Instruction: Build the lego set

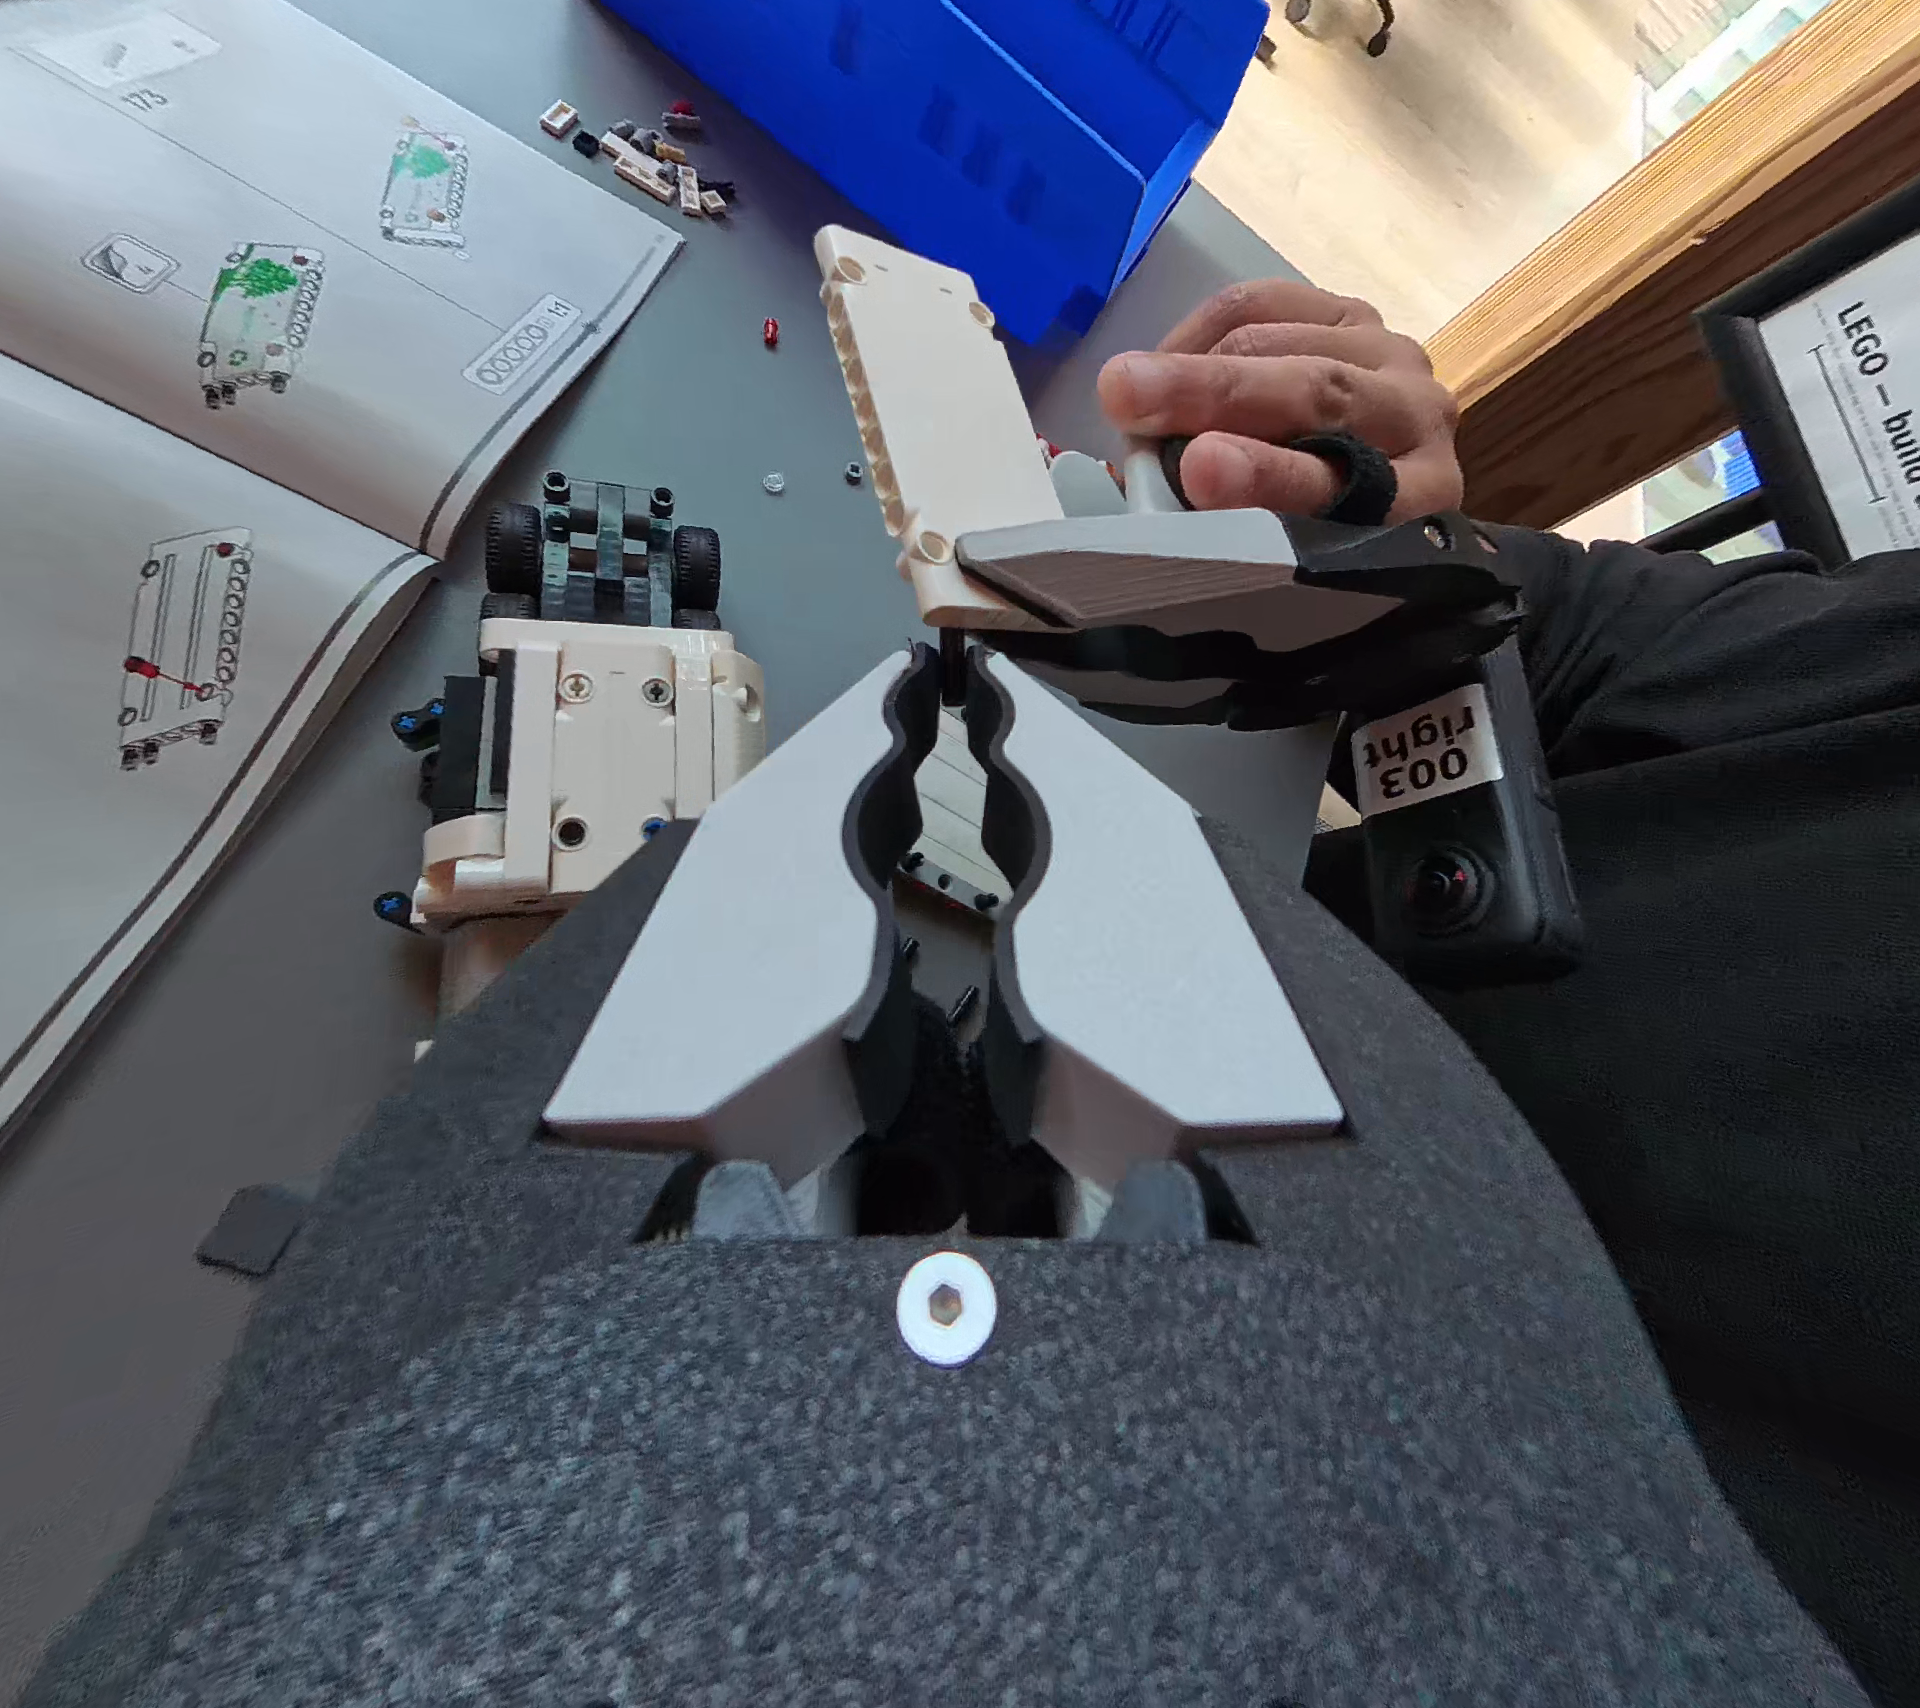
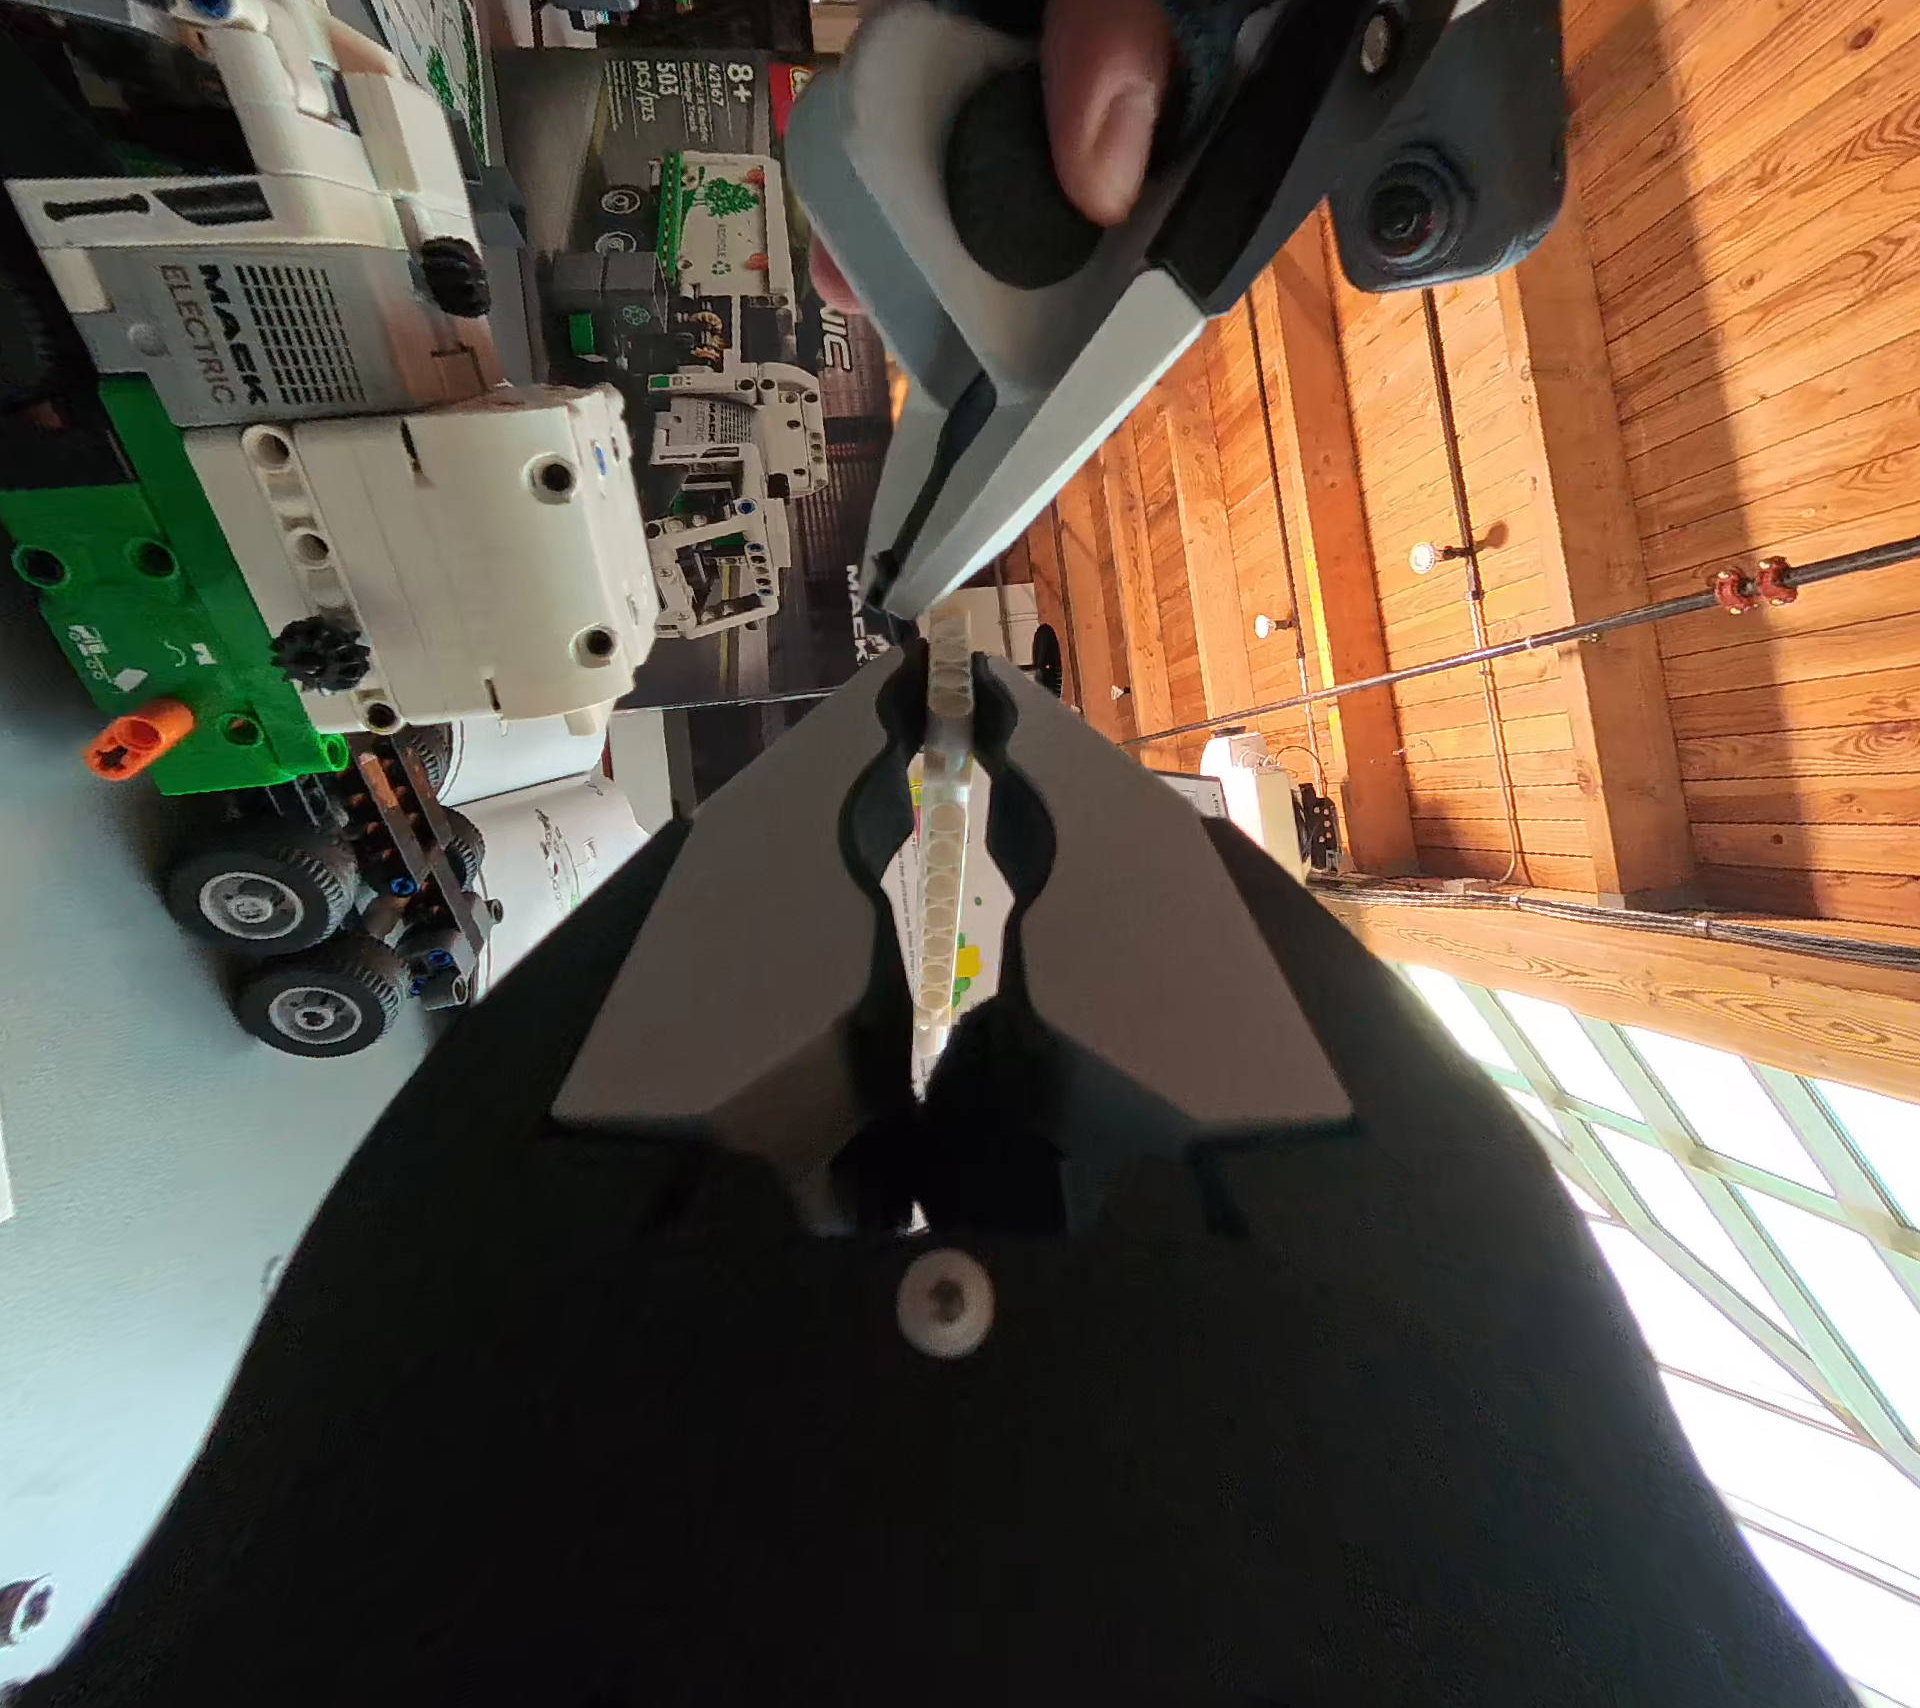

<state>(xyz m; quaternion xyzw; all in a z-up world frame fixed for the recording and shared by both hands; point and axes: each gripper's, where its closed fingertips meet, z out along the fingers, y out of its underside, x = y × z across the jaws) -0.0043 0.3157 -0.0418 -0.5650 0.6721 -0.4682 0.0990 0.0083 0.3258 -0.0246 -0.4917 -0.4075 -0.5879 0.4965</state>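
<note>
Left gripper [image 1: 951, 671] narrow, pads [image 1: 906, 690] pinching a short black pin [image 1: 950, 659] at the very tips; pin standing upright, top end right at the underside of the white panel [image 1: 940, 411]. Right gripper [image 2: 948, 671] clamped on that same panel, dark pads [image 2: 902, 702] pressing both faces, holed edge of panel [image 2: 948, 879] running back between the jaws. From the left wrist view: right gripper [image 1: 1013, 604] biting the panel's near corner, panel tilted up and away, hand [image 1: 1288, 401] on the trigger behind it. Whether the pin is already seated in a panel hole: cannot tell, joint hidden under the panel edge. Judged state: panel off the model, held in air, pin at or just entering it, so the panel not yet mounted. Left of the panel: partly built white truck [image 1: 582, 744] lying on the dark table [image 1: 727, 411], wheels and chassis exposed, side not closed in. Beyond the panel: blue bin [image 1: 883, 17]. Left of the panel, farther off: small heap of loose parts [image 1: 649, 157], a few stray bits, and open instruction booklet [image 1: 270, 224]. Plenty left unbuilt, going by the loose parts.
</note>
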